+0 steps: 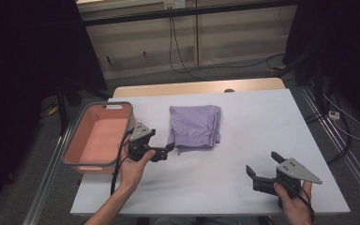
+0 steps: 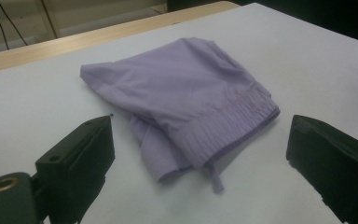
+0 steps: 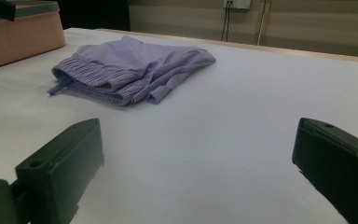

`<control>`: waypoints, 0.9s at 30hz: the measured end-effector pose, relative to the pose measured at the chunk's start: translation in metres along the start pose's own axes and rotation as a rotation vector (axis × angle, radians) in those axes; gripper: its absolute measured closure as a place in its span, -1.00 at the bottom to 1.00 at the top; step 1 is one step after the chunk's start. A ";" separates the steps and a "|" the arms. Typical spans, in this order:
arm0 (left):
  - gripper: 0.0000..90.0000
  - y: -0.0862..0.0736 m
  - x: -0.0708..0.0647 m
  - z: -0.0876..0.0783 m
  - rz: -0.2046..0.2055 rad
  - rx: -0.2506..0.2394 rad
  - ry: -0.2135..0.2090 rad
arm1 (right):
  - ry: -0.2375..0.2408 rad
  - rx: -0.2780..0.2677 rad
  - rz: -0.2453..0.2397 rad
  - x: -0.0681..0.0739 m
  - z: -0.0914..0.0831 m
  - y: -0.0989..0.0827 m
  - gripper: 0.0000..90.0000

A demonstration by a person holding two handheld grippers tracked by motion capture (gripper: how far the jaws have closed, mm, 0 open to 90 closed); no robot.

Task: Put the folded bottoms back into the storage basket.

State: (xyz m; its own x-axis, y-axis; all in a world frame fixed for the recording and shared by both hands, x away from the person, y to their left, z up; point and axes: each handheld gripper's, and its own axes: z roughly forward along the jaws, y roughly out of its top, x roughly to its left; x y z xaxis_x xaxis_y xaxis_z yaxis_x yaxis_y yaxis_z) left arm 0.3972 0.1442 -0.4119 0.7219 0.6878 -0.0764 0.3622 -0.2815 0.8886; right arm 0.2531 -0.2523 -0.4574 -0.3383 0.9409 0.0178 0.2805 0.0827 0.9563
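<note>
A: Where does the folded purple garment [image 1: 195, 126] lie?

B: Flat on the white desk [image 1: 262, 126], near the middle and somewhat toward the far edge. Its gathered waistband faces the near edge, with a short drawstring trailing from it.

A: And the left tongs [image 1: 169, 149]?

B: They sit just beside the garment's near-left corner, jaws spread wide. In the left gripper view the waistband [image 2: 223, 135] lies between the 2 jaws, untouched as far as can be seen.

A: The right tongs [image 1: 264, 164]?

B: Near the desk's near-right corner, well apart from the garment, also spread and holding nothing.

A: Anything else?

B: A pink bin [image 1: 98, 138] at the desk's left edge.
</note>
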 end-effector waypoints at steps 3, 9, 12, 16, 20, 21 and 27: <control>-0.82 0.004 0.002 0.005 0.010 0.019 0.014 | 0.004 -0.001 0.000 0.000 0.000 0.000 -0.96; -0.76 0.009 0.008 0.013 -0.030 0.003 0.049 | 0.008 0.003 0.002 0.000 0.001 0.000 -0.96; -0.75 0.013 0.009 0.017 -0.028 0.005 0.031 | 0.007 0.004 0.003 0.000 0.002 0.000 -0.96; -0.69 0.017 0.013 0.023 -0.018 -0.007 0.058 | 0.012 0.007 0.002 0.000 0.002 0.000 -0.95; -0.72 0.020 0.018 0.031 -0.053 0.000 0.046 | 0.015 0.008 -0.001 0.000 0.002 0.000 -0.95; -0.72 0.021 0.019 0.032 -0.048 0.010 0.051 | 0.014 0.008 0.001 0.000 0.002 0.000 -0.95; -0.72 0.022 0.029 0.042 -0.103 0.025 0.033 | 0.015 0.007 0.001 0.000 0.001 0.000 -0.95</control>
State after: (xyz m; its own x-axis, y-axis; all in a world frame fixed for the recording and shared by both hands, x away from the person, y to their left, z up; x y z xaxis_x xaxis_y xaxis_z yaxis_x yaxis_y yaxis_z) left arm 0.4504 0.1298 -0.4131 0.6606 0.7354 -0.1510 0.4482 -0.2249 0.8652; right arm 0.2540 -0.2516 -0.4579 -0.3519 0.9358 0.0230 0.2874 0.0847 0.9541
